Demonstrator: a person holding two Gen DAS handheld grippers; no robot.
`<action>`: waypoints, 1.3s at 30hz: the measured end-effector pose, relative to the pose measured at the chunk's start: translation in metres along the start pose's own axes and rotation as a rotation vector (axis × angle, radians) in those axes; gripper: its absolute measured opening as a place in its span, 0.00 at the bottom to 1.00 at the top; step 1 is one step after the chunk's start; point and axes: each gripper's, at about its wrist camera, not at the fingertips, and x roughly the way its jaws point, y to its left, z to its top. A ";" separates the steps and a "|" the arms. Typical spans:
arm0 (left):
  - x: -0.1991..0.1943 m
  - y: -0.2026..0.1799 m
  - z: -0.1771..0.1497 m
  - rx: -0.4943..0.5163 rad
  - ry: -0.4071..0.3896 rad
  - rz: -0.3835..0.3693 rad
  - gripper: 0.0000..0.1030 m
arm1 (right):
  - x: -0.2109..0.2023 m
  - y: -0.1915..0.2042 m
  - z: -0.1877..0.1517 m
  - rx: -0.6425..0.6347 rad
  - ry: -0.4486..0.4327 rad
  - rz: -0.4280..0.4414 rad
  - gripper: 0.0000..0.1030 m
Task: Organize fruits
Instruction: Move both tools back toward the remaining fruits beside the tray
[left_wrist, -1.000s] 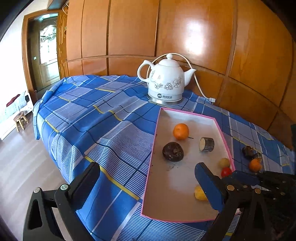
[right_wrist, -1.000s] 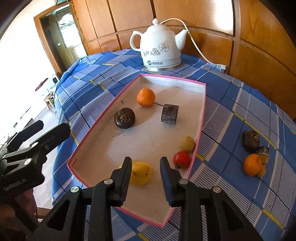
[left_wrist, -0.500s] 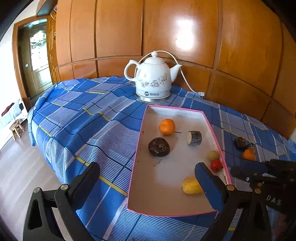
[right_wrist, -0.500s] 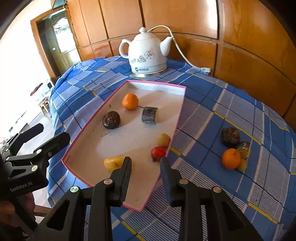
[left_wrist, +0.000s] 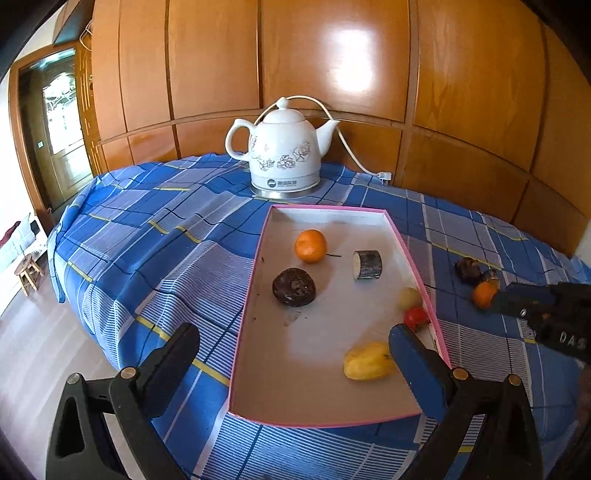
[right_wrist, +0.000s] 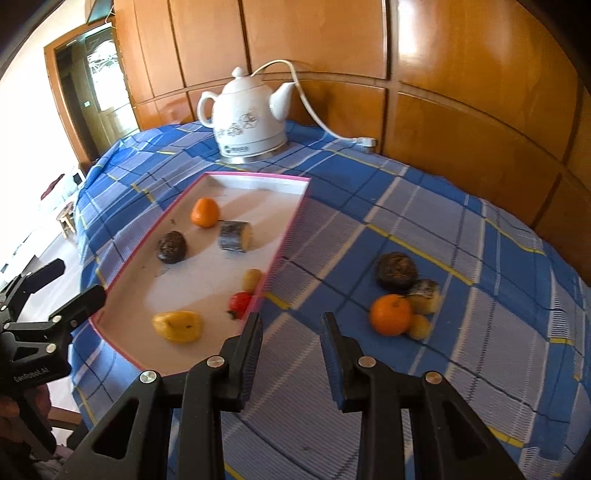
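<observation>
On the blue plaid cloth (right_wrist: 406, 229), right of the pink-rimmed tray (right_wrist: 291, 221), a small heap of fruit lies: an orange (right_wrist: 390, 314) touching a dark round fruit (right_wrist: 396, 270), a cut grey-skinned piece (right_wrist: 425, 295) and a small yellow fruit (right_wrist: 419, 326); inside the tray sit another orange (left_wrist: 310, 245), a dark fruit (left_wrist: 294, 287), a cut piece (left_wrist: 366, 264), a pale yellow fruit (left_wrist: 410, 297), a red one (left_wrist: 415, 317) and a yellow one (left_wrist: 367, 365); the right gripper (right_wrist: 291, 326) hovers over bare cloth near the heap, jaws parted, holding nothing; the left gripper (left_wrist: 291, 343) spreads wide above the tray's near end, likewise empty; a white kettle (left_wrist: 282, 153) stands beyond the tray.
</observation>
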 end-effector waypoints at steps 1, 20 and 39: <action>0.000 -0.002 0.000 0.004 0.001 -0.001 1.00 | -0.001 -0.005 0.000 0.000 -0.001 -0.011 0.31; -0.008 -0.038 0.007 0.107 -0.004 -0.028 1.00 | -0.004 -0.173 -0.018 0.218 0.027 -0.297 0.31; -0.013 -0.092 0.019 0.239 -0.015 -0.081 1.00 | -0.010 -0.191 -0.013 0.311 0.012 -0.300 0.31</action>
